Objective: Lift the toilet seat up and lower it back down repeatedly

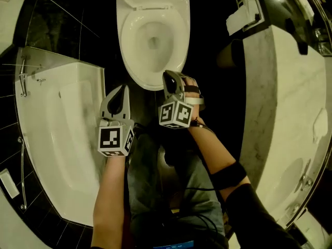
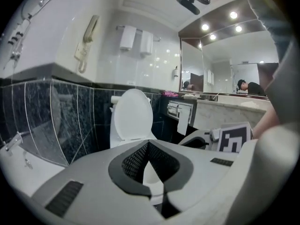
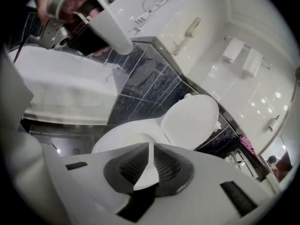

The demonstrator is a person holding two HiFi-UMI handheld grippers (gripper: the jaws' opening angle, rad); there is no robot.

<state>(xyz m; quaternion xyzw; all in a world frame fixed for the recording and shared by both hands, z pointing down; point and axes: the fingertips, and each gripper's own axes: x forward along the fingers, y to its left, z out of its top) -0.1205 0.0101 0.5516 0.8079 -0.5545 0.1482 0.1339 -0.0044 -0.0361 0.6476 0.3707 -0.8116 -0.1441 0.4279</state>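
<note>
Two hand-held tools hover side by side, apart from each other, over the dark floor in front of the toilet. From the head view, the left gripper [image 1: 124, 87] sits just beside the straight edge of the bathtub [image 1: 52, 71]. The right gripper [image 1: 169, 75] overlaps the front right rim of the bowl, though it appears to touch nothing. Each tool's own view shows the jaw tips drawn together, left [image 2: 147, 143] and right [image 3: 149, 145], with nothing clamped; only the white bowl beyond shows through the slit. As far as the head view shows, the toilet seat [image 1: 126, 40] lies flat on the bowl as a broad white ring. The lid [image 2: 132, 114] stands upright against the tiled wall. Open room is a narrow floor strip bounded by the bathtub on the left and the marble counter [image 1: 280, 113] on the right. The person's legs fill its near end.
</note>
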